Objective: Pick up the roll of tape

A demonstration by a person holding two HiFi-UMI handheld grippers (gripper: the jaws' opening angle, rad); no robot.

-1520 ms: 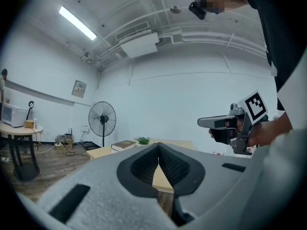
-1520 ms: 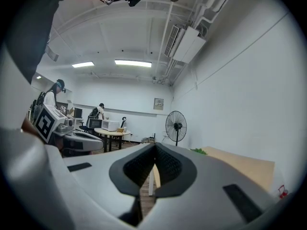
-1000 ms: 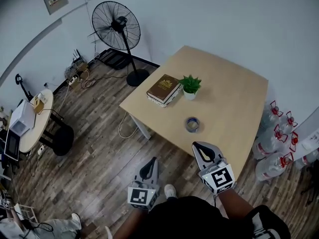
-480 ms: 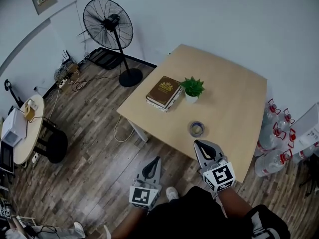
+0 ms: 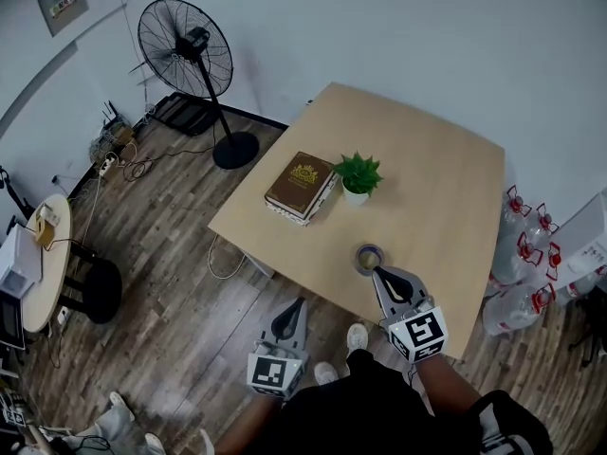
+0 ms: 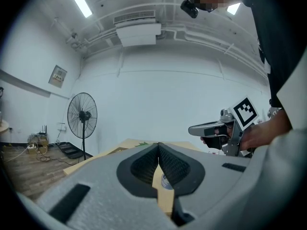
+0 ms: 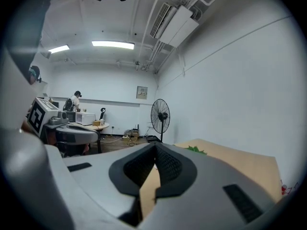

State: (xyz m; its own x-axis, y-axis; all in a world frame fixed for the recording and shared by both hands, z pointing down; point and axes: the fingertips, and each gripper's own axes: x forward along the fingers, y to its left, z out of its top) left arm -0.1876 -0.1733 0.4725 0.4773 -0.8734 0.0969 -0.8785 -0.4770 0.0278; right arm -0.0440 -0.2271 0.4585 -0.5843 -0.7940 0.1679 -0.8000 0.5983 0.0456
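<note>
The roll of tape lies flat on the light wooden table, near its front edge. My right gripper is shut and empty, its tip just short of the roll on the near side. My left gripper is off the table over the floor, left of the right one; its jaws meet at the tip with nothing between them. In the left gripper view the tape shows small below the closed jaw tips. In the right gripper view the jaws hide the tape.
A brown book and a small potted plant sit mid-table beyond the tape. A standing fan is on the wood floor at left. Water jugs stand right of the table. A round side table is far left.
Both grippers have moved forward toward the table; the right tip has gone from clearly short of the tape to almost at it. Both stay shut.
</note>
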